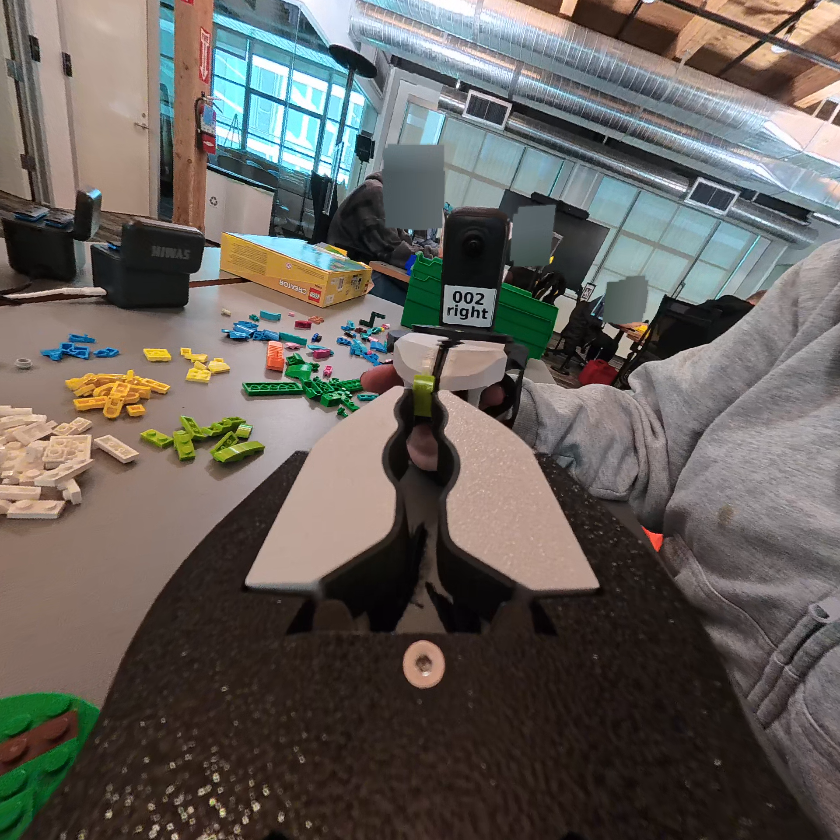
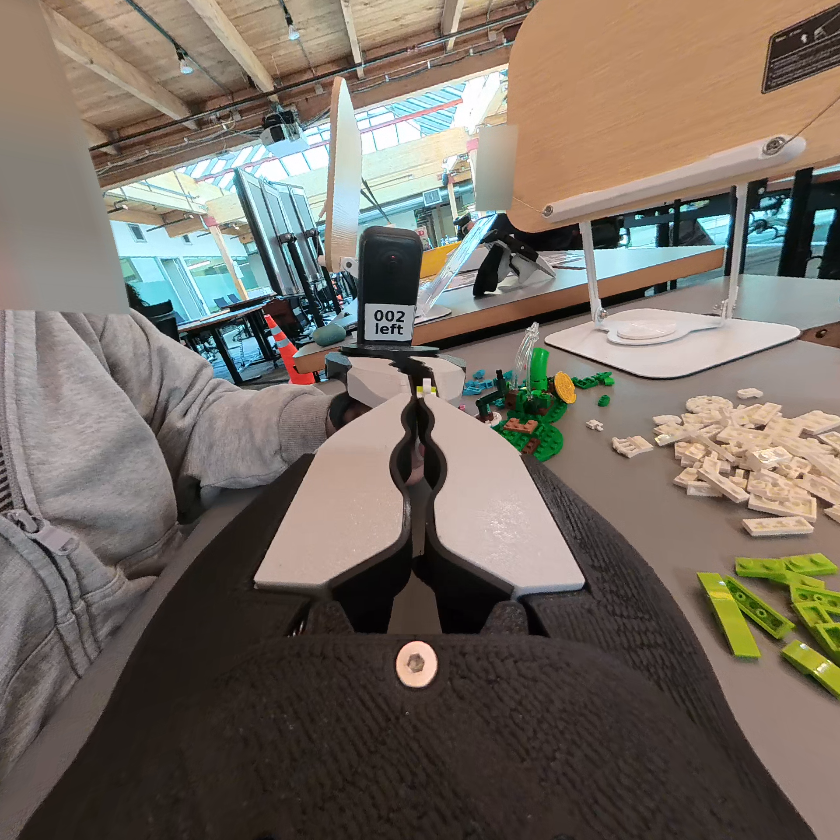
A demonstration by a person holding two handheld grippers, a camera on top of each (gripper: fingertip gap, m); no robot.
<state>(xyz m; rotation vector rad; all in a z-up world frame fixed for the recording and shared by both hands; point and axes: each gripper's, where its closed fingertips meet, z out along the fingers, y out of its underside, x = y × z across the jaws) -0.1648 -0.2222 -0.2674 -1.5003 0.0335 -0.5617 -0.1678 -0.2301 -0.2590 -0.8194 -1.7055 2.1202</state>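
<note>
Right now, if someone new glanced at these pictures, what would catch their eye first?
The two grippers meet tip to tip above the table: the left gripper pinches a lime green piece, with the right gripper closing on its far end. Around them lie bricks sorted by colour, notably a white pile and a small green model.
</note>
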